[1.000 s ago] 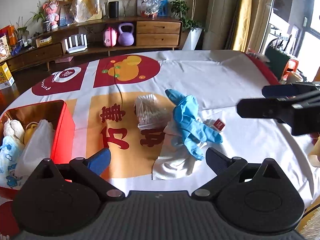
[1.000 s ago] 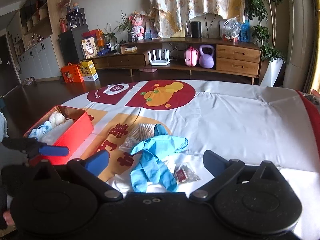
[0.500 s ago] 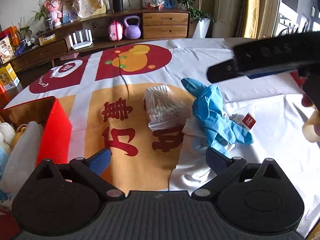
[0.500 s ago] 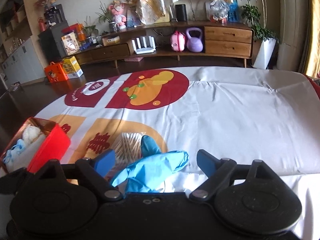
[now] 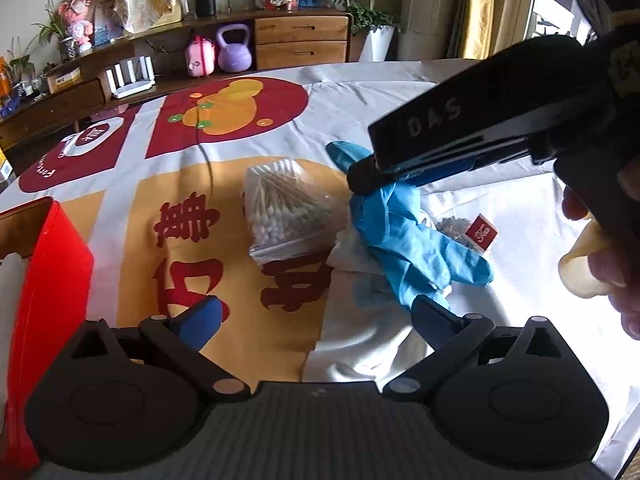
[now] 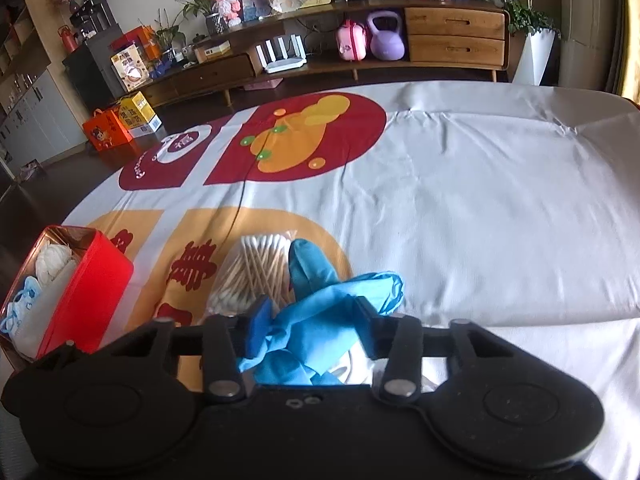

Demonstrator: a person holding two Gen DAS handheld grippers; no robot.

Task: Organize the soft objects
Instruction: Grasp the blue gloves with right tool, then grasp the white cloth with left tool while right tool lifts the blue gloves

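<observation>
Right wrist view: blue glove, bunched on the tablecloth, between the closing jaws of the right gripper. Cotton-swab bag touching the glove's left side; red box farther left. Left gripper spread wide, holding nothing.

Right gripper is pointing steeply downward, its jaws closing with a blue glove bunched between the pads. Left gripper is hovering beside it, likewise angled downward, jaws standing wide apart and nothing lying between them.
</observation>
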